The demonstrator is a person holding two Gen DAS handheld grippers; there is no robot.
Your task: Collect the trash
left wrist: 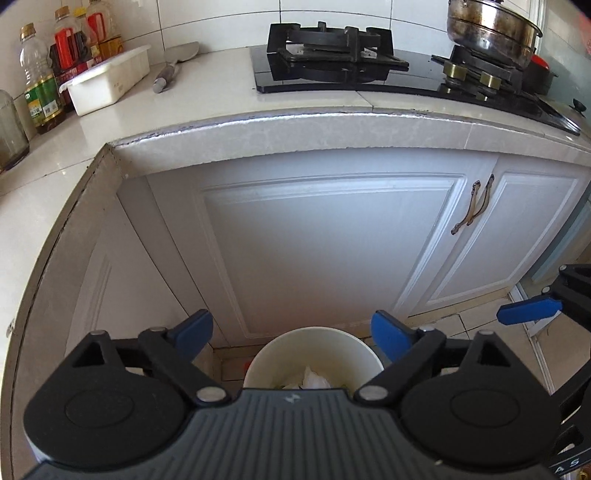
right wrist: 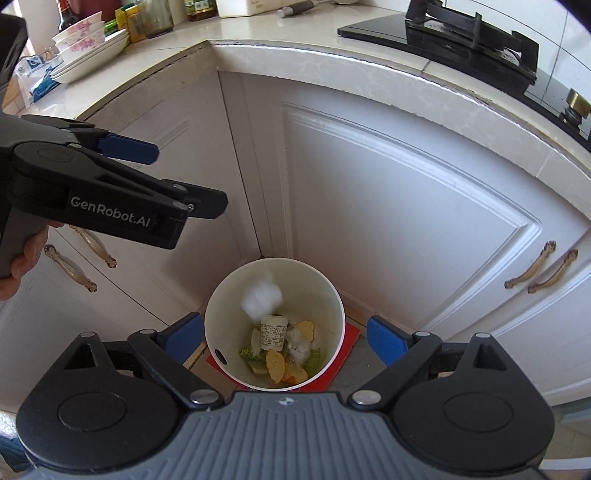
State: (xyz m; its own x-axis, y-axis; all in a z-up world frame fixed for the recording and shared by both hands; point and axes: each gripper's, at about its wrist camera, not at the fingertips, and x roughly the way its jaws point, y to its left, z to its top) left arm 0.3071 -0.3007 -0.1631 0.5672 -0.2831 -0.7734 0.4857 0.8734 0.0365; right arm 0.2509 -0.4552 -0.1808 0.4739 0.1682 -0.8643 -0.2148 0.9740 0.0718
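A white trash bin (right wrist: 221, 314) stands on the floor in the corner between the cabinets. Inside it lie a small white cup (right wrist: 273, 332), yellow peels (right wrist: 276, 363), green leaves and a blurred white wad (right wrist: 261, 295) near the rim. My right gripper (right wrist: 286, 334) hangs above the bin, open, with nothing between its fingers. My left gripper (left wrist: 291, 332) is open and empty too, higher up over the bin (left wrist: 314, 350), where crumpled white trash (left wrist: 314, 380) shows. From the right wrist view the left gripper (right wrist: 186, 175) comes in at upper left, held by a hand. A blue finger (left wrist: 528, 312) of the right gripper shows at the right edge.
White cabinet doors (left wrist: 325, 251) with bronze handles (right wrist: 539, 266) close in behind the bin, which sits on a red mat (right wrist: 349, 341). On the counter above are a gas stove (left wrist: 332, 62), a steel pot (left wrist: 491, 29), bottles (left wrist: 40, 85), a white box (left wrist: 110, 77), a knife (left wrist: 173, 66) and stacked bowls (right wrist: 88, 44).
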